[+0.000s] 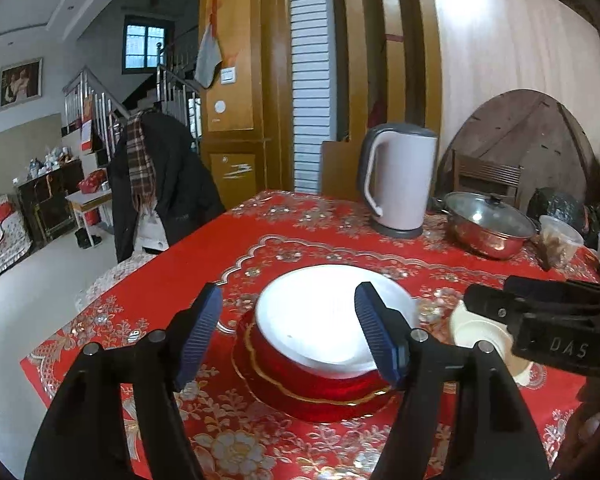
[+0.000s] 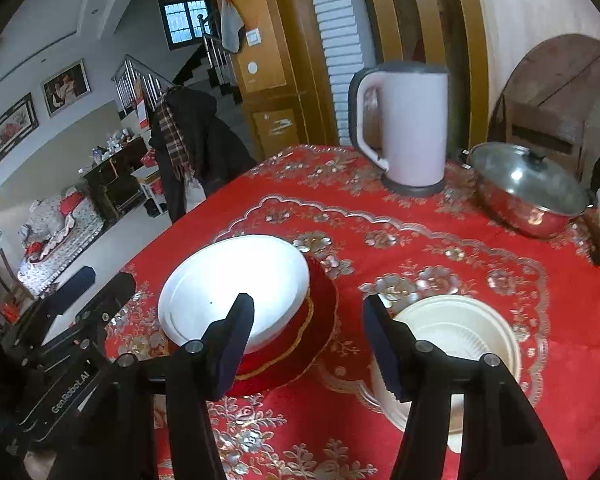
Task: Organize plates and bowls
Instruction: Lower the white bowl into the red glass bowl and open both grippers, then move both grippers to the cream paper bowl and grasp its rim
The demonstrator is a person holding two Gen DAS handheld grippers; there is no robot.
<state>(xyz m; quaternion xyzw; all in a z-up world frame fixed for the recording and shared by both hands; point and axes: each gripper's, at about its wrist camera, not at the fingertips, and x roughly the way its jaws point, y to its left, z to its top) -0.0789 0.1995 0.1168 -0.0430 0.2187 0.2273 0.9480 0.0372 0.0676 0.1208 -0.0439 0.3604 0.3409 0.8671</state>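
Right hand-held gripper (image 2: 308, 340) near centre, jaws apart, nothing btwn them. White plate (image 2: 228, 284) sits on red plate (image 2: 320, 320), left-centre of worktop (image 2: 420, 248) w/ red floral cloth. Cream bowl (image 2: 460, 332) near right, partly behind right finger. Far side: kettle (image 2: 408, 128), lidded steel pot (image 2: 528, 196) to its right. Left hand-held gripper (image 2: 72, 300) at near-left edge.

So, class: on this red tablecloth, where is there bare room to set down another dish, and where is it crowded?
Bare cloth lies between the kettle at the back and the white plate on its red plate. A narrow strip separates that stack from the cream bowl. The far right corner is crowded: steel pot, plastic tub.
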